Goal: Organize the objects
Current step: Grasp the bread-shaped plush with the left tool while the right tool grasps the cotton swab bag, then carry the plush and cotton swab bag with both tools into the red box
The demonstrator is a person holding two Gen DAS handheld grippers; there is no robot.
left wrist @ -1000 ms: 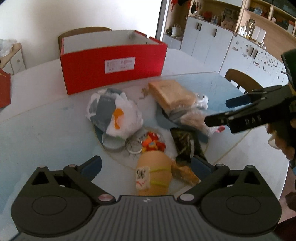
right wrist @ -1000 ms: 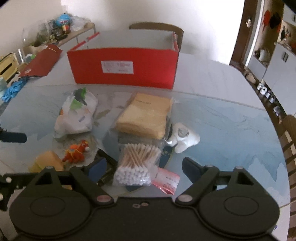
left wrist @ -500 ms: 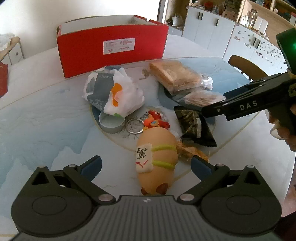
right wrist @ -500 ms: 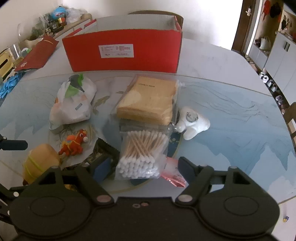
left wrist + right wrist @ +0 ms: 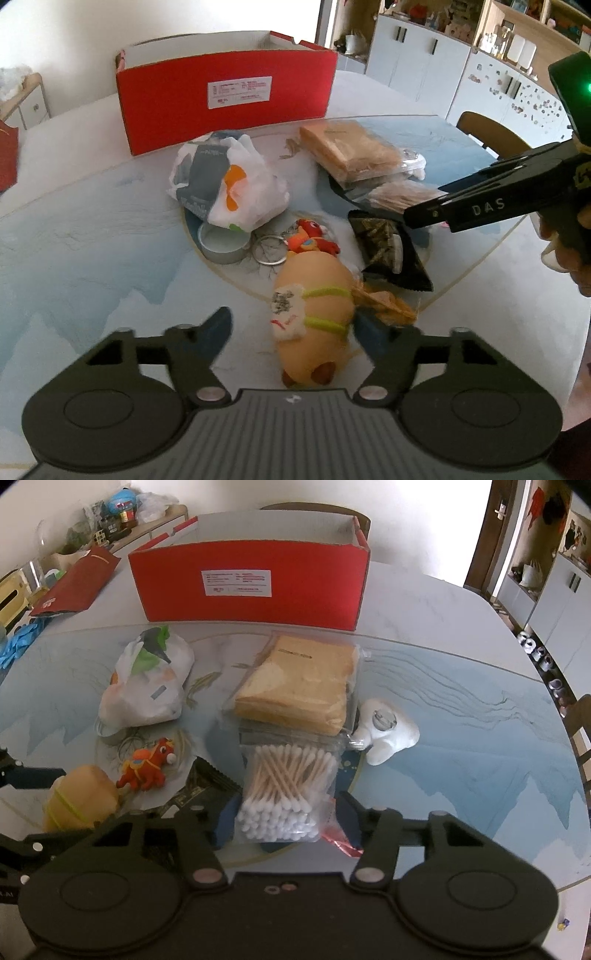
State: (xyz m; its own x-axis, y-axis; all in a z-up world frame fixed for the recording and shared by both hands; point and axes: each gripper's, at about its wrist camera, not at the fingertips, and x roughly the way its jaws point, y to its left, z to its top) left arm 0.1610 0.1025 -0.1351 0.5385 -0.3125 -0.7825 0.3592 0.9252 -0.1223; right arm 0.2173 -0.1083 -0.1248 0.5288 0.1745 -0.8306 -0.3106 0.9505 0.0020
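Note:
An open red cardboard box [image 5: 225, 99] stands at the back of the table; it also shows in the right wrist view [image 5: 255, 585]. My left gripper [image 5: 291, 332] is open around a tan plush toy [image 5: 314, 314], its right finger beside the toy. My right gripper [image 5: 284, 818] is open around a clear bag of cotton swabs [image 5: 284, 790]. The right gripper also shows from the side in the left wrist view [image 5: 476, 206]. The plush also shows in the right wrist view [image 5: 79, 799].
On the table lie a white plastic bag [image 5: 229, 184], a round tin [image 5: 221, 243], an orange horse keychain [image 5: 147, 764], a dark snack packet [image 5: 391, 251], a tan packet [image 5: 303, 686] and a white figure [image 5: 388, 731]. A red envelope [image 5: 77, 581] lies far left.
Both grippers have moved forward and lower. The left now has the plush between its fingers, and the right has the cotton swab bag between its fingers.

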